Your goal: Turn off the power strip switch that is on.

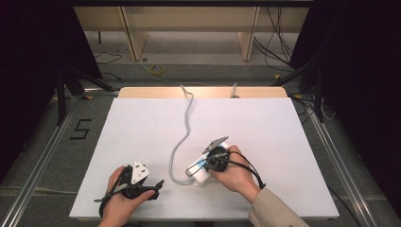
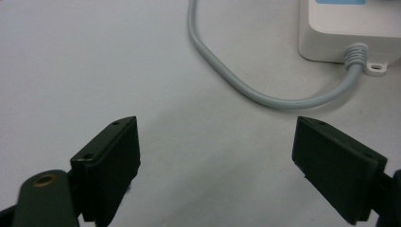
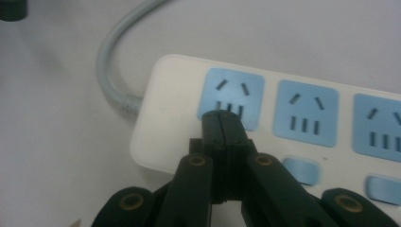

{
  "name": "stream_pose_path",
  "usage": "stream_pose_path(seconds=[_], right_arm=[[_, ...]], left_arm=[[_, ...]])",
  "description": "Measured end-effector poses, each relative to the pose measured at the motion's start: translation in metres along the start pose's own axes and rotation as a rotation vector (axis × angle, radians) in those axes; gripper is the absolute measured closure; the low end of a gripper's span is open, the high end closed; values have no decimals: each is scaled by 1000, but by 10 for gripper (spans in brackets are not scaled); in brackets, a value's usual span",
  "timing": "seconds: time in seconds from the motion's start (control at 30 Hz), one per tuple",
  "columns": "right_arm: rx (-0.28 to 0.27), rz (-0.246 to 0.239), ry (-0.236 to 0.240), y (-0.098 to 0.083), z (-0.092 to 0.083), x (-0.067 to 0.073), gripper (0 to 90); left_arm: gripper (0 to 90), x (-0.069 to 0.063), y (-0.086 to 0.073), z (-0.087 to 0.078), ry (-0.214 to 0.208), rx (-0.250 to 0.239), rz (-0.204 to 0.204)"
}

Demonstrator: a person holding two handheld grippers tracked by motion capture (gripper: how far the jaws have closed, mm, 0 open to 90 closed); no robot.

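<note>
A white power strip (image 3: 175, 118) with light blue sockets (image 3: 306, 112) lies on the white table, right of centre in the high view (image 1: 200, 173). Its grey cable (image 1: 182, 137) runs off toward the table's far edge. My right gripper (image 3: 221, 116) is shut with nothing between its jaws, and its tip sits over the endmost socket (image 3: 231, 90) near the cable end. Light blue switch buttons (image 3: 299, 170) line the strip's near edge. My left gripper (image 1: 156, 186) rests near the front left of the table, open, jaws wide apart (image 2: 215, 156), pointing toward the strip's cable end (image 2: 352, 56).
The table (image 1: 142, 127) is a plain white sheet with a wooden strip at its far edge. A loop of the grey cable (image 2: 246, 87) lies ahead of the left gripper. Black curtains, floor cables and a frame stand beyond the table.
</note>
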State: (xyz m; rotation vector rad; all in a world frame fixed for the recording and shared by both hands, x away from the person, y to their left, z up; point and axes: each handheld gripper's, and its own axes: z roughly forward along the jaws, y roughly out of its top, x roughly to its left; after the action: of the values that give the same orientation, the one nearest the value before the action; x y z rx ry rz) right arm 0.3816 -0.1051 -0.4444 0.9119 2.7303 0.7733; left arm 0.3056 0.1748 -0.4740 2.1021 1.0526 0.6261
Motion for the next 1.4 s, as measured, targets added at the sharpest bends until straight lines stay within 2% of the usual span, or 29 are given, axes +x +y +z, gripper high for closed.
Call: stream_pose_path(seconds=[0.43, 0.5, 0.53, 0.57, 0.6, 0.7, 0.8, 0.93, 1.0, 1.07, 1.17, 1.23, 1.3, 1.4], right_arm=[[3, 0, 2, -2, -1, -2, 900], [-3, 13, 66, -2, 1, 1, 900], [-16, -1, 7, -2, 1, 3, 900], [14, -34, -86, 0, 0, 4, 900], [6, -22, -69, -1, 0, 1, 900], [-8, 42, 20, -5, -2, -9, 900], [7, -20, -45, -3, -2, 0, 900], [2, -15, -16, -2, -2, -2, 900], [2, -20, -20, -3, -2, -1, 900], [1, -11, 9, -2, -2, 0, 900], [5, -33, -5, -1, -1, 2, 900], [4, -20, -6, -1, -1, 2, 900], [6, -33, -10, -1, -1, 3, 900], [6, -26, -7, -1, -1, 2, 900]], left_arm=[[156, 0, 1, 1, 1, 3, 2], [156, 0, 1, 1, 0, 3, 2], [156, 0, 1, 1, 2, 3, 2], [156, 0, 1, 0, 3, 1, 4], [156, 0, 0, -1, 4, -3, 2], [156, 1, 0, -1, 1, 0, 2], [156, 2, 1, 1, 4, 3, -1], [156, 1, 1, 0, 0, 2, 6], [156, 1, 1, 1, 1, 3, 4], [156, 1, 1, 2, 1, 0, 1], [156, 1, 1, 0, 2, -2, 0], [156, 1, 1, 1, 2, -2, -1], [156, 1, 1, 1, 1, -1, -1], [156, 0, 1, 1, 0, 2, 3]])
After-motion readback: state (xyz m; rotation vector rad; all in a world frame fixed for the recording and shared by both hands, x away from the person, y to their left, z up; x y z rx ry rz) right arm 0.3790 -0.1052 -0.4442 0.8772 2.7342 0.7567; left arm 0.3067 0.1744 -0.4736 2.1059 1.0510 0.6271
